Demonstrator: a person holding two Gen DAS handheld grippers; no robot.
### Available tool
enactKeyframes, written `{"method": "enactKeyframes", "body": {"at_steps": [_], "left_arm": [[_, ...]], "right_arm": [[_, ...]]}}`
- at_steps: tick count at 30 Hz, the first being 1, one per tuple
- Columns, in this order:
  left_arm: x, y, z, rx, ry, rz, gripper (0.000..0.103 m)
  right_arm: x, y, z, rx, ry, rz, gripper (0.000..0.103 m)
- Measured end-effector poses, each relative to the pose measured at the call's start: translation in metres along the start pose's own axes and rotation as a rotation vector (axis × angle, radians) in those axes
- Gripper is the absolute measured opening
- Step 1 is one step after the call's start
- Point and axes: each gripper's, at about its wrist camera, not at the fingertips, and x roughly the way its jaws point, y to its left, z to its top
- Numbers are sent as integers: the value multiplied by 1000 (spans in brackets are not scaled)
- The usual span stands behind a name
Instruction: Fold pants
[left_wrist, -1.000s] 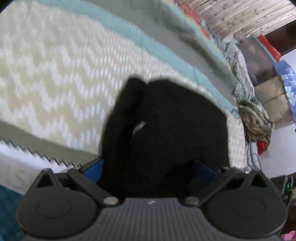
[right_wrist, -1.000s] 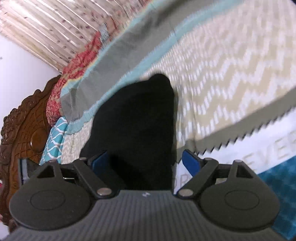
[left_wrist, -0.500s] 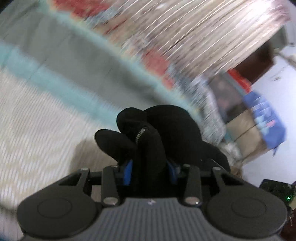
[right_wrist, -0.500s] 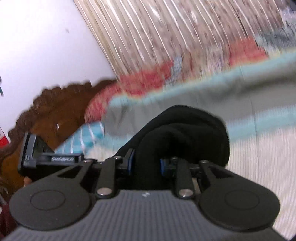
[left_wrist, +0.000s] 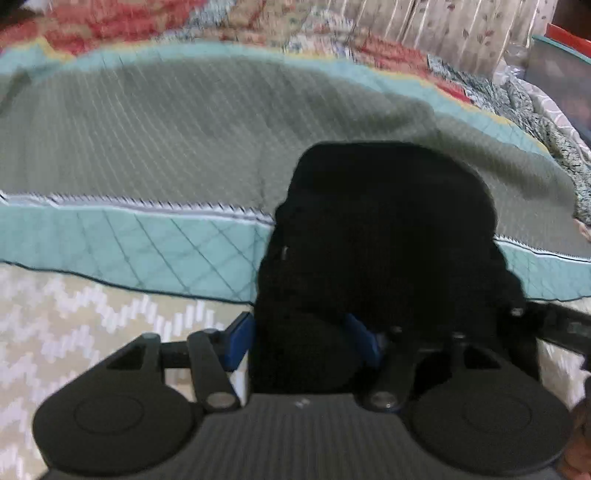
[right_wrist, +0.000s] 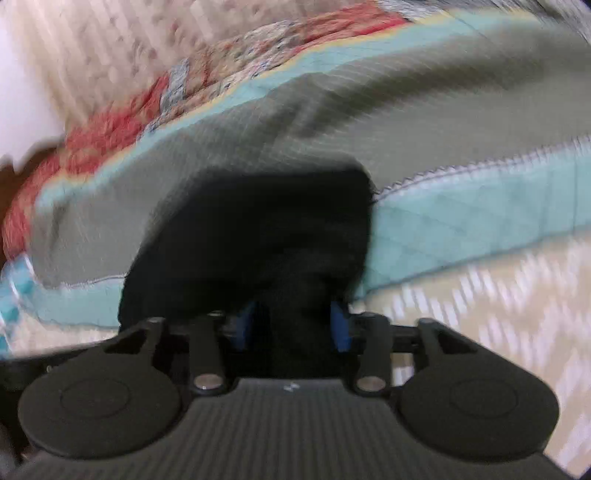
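The left gripper (left_wrist: 301, 341) and right gripper (right_wrist: 291, 325) each clamp one bunched fold of the single black pants (left_wrist: 384, 236), which spread toward twelve o'clock over one quilted bedspread (left_wrist: 147, 240).

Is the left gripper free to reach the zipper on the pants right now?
Probably not: the left gripper is shut on the black pants, and the zipper sits beyond its fingers.

Both wrist views close over shared pants (left_wrist: 384, 236).
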Motion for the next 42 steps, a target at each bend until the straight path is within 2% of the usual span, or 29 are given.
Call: {"method": "enactKeyframes", "body": {"at_steps": [1,2,6,9,12,25,27,35,42], "left_arm": [[-5,-5,0,13,-6,9,56],[-10,-8,0,22,-7,15,56],[-25,-16,1,41,0,61,56],[-46,-25,-7,34,-2,76,56],[-72,-30,-17,41,-18,86,58],[-190,-48,-81,51,-55,126,67],[-204,-49,-92,43,-58,130,71],[-241,-51,-135,44,-87,128,74],[-247,-57,-157,55,-75,130,75]], "right_arm": [[-9,-2,-3,7,-19,7,67],[-20,-1,-4,-9,-31,-7,72],[-56,7,-5,-64,-102,-48,73],[-83,16,-13,-70,-125,-59,74],[-85,21,-23,-68,-145,-74,75],[-166,60,-76,-63,-170,-63,81],[-177,64,-84,-59,-173,-64,82],[-201,79,-125,-37,-150,-66,83],[-207,94,-147,-95,-135,-61,83]]}}
